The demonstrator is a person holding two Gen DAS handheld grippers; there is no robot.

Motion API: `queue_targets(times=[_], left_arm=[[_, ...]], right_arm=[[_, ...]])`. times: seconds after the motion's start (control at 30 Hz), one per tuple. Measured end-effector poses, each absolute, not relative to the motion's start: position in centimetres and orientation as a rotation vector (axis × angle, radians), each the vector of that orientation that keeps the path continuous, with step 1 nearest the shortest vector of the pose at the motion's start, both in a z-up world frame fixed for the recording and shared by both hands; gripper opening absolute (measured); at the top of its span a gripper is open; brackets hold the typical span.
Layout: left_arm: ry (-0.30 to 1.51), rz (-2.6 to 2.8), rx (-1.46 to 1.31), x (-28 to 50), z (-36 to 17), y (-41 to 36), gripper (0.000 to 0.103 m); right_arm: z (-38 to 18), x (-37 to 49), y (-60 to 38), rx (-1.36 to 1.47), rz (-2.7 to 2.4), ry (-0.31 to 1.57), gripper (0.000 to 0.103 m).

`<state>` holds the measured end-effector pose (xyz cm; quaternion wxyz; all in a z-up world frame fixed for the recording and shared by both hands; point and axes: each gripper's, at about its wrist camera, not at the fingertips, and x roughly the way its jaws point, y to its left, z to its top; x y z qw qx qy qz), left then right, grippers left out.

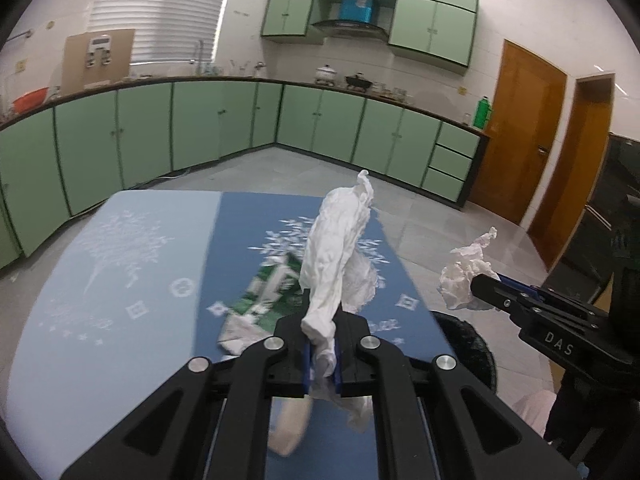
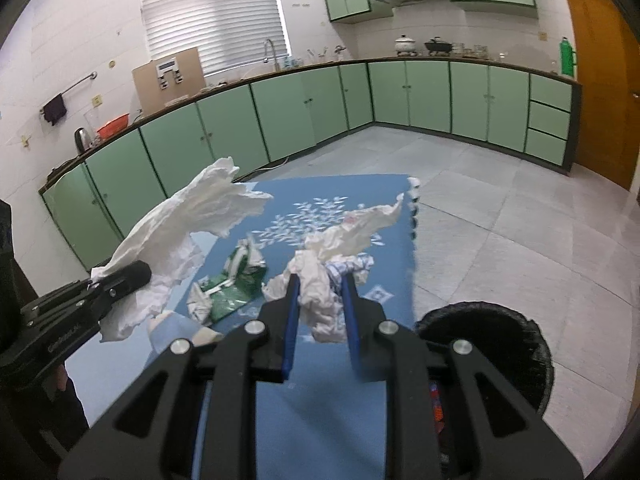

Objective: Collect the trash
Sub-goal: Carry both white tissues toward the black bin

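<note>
Left gripper [image 1: 322, 354]: I see its fingers clamped on a long white tissue [image 1: 336, 248], held above the blue table [image 1: 120, 280].
Right gripper [image 2: 320, 300]: I read narrow fingers pinching a crumpled tissue wad [image 2: 320, 284], above the table, near the black bin [image 2: 500, 332].
Green wrapper [image 2: 232, 280]: on the table, beyond both fingertips.

A home kitchen. Green cabinets [image 2: 428, 92] run in an L under a dark counter [image 2: 440, 60], and more hang on the tiled wall above a range hood [image 1: 350, 28]. Below the hood stand a white pot [image 1: 326, 73] and a black wok [image 1: 359, 80]. Left of the hood along the counter, a tap [image 2: 270, 54] rises before a window blind [image 2: 212, 16]; further left are a kettle [image 2: 81, 140] and an orange basin [image 2: 113, 125].
</note>
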<state>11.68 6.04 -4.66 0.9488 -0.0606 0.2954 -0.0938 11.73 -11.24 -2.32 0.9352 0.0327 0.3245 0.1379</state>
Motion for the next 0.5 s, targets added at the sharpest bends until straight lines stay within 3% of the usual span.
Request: queue_targets(times=[0.5], left_arm=[[0.618,-0.386,-0.060,12.9,-5.0,-4.3,0.008]], right_arm=[[-3.6,10.1,-22.8,0.102,0.058,0.652,0.021]])
